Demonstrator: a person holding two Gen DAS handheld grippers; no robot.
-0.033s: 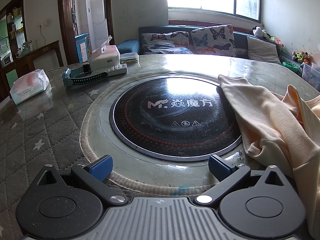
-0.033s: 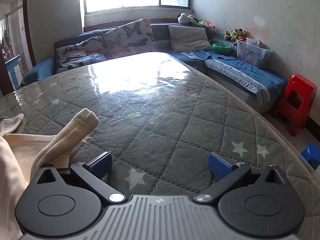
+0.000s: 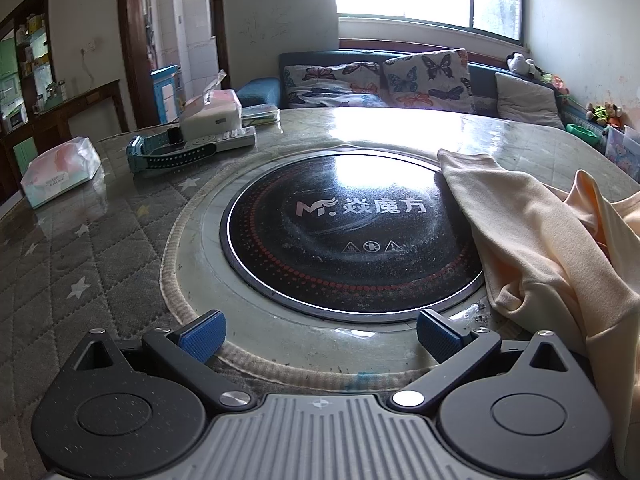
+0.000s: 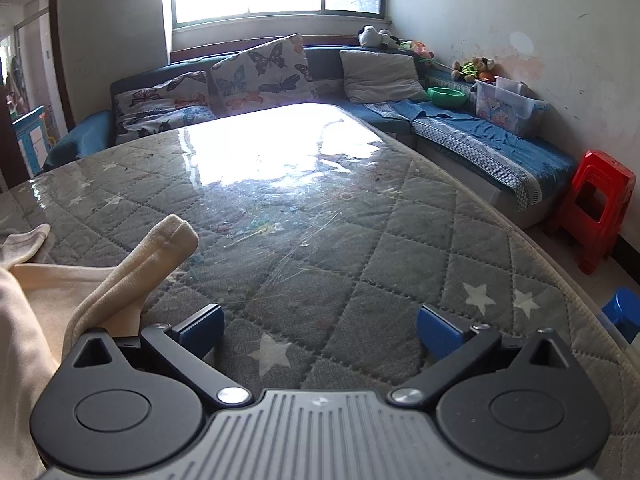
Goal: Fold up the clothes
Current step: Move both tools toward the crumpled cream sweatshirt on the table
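A pale peach garment (image 3: pixel 552 248) lies crumpled on the right of the table in the left wrist view, one sleeve reaching over the black round cooktop (image 3: pixel 344 232). My left gripper (image 3: pixel 320 334) is open and empty, low over the table's near edge, left of the garment. In the right wrist view the same garment (image 4: pixel 52 292) lies at the far left, a sleeve cuff (image 4: pixel 172 236) sticking up. My right gripper (image 4: pixel 320 330) is open and empty over the quilted tabletop (image 4: pixel 360 256), its left finger close beside the sleeve.
A tissue pack (image 3: pixel 60 170), a tissue box (image 3: pixel 210 114), a power strip (image 3: pixel 224 142) and a watch (image 3: pixel 160 154) sit at the table's far left. A sofa with butterfly pillows (image 4: pixel 256 72) stands behind. A red stool (image 4: pixel 596 208) and blue stool (image 4: pixel 624 312) stand right of the table.
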